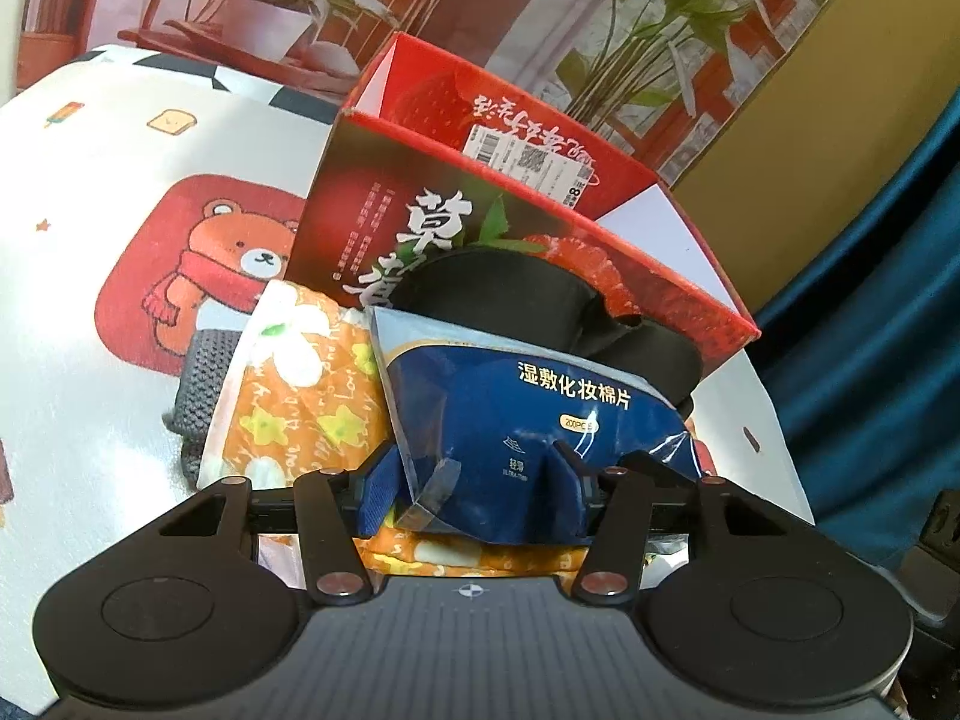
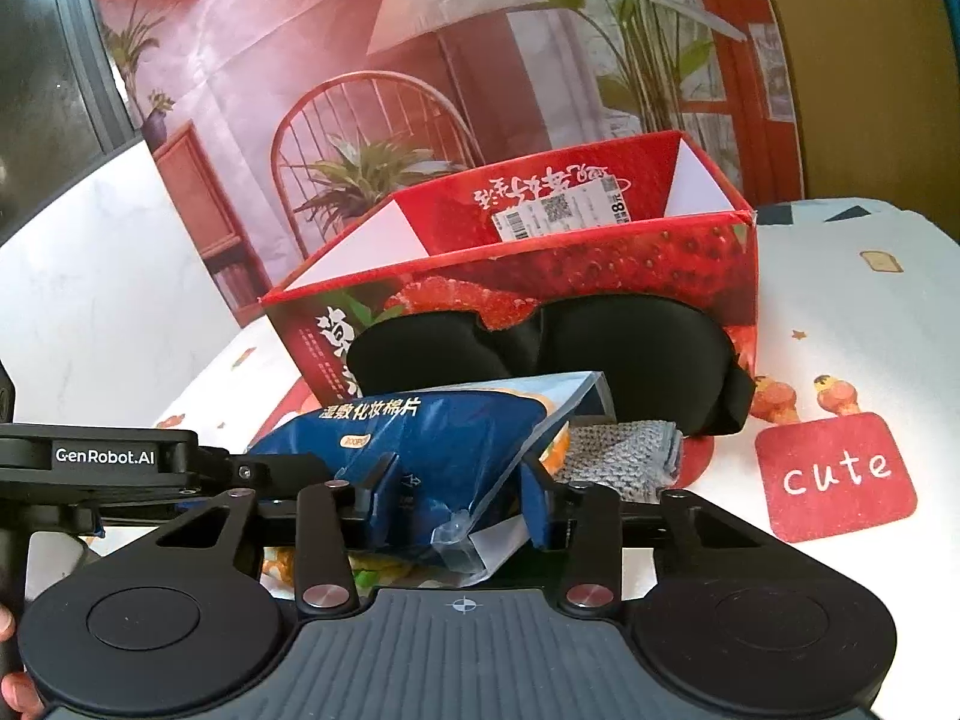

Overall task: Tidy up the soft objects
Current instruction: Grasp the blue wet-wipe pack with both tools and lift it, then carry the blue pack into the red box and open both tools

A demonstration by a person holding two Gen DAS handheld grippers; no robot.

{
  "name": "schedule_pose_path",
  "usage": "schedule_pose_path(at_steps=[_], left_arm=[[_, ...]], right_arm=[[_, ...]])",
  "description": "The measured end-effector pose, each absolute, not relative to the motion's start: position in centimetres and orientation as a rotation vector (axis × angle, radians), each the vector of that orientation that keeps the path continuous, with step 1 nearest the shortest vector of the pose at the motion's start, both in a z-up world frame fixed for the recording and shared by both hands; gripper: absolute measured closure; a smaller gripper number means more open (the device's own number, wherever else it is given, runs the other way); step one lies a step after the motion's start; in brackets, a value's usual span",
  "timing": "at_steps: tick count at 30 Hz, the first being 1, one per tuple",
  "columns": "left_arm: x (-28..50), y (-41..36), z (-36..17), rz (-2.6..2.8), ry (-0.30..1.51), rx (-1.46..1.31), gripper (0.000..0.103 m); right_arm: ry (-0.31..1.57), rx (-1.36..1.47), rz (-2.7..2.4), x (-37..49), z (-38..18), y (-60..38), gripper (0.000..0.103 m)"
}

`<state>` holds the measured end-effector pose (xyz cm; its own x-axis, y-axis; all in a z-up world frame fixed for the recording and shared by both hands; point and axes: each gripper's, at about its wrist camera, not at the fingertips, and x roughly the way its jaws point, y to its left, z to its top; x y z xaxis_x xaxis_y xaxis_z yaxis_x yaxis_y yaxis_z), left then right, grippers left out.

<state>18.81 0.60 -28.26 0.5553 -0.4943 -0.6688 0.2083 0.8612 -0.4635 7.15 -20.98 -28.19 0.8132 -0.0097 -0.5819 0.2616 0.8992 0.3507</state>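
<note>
A white tablecloth [image 1: 108, 360] with cartoon bears covers the table, and a big poster of plants and a red chair [image 2: 372, 138] hangs behind it.

On the cloth sits a blue bag of cotton pads [image 1: 510, 420]. It lies on top of a soft pile, just in front of the open red strawberry box [image 1: 510, 222]. The bag's long side runs across, from one gripper toward the other.

The left gripper [image 1: 474, 480] has its fingers on both sides of the bag's near edge, and they seem to pinch it. The right gripper [image 2: 462, 498] squeezes the crinkly corner on the other end. So both hands hold the same bag, and neither one is closer than the other.

Under the bag is an orange flowery cloth [image 1: 300, 396]. Beside that is a gray knitted cloth [image 2: 624, 456]. A black sleep mask [image 2: 600, 354] leans against the box wall.

The box is straight ahead and higher than the bag. I think the bag must go up and forward, over the wall, to land inside.
</note>
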Motion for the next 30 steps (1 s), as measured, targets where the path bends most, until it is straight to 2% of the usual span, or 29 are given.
schedule_pose_path(at_steps=[4,7,21,30], left_arm=[[18.4,0.4,-27.6,-0.43,0.867,-0.337,0.058],[18.0,0.6,-26.8,-0.44,0.84,-0.336,0.062],[15.0,0.8,-19.5,-0.463,0.572,-0.276,0.062],[17.6,-0.2,-15.4,-0.466,0.459,-0.228,0.062]], right_arm=[[0.603,0.402,-0.15,7.1,-28.0,-20.7,0.076],[0.585,0.372,-0.146,6.9,-27.4,-20.5,0.08],[0.363,0.227,-0.095,5.3,-21.2,-19.3,0.081],[0.293,0.171,-0.05,8.3,-16.7,-21.1,0.081]])
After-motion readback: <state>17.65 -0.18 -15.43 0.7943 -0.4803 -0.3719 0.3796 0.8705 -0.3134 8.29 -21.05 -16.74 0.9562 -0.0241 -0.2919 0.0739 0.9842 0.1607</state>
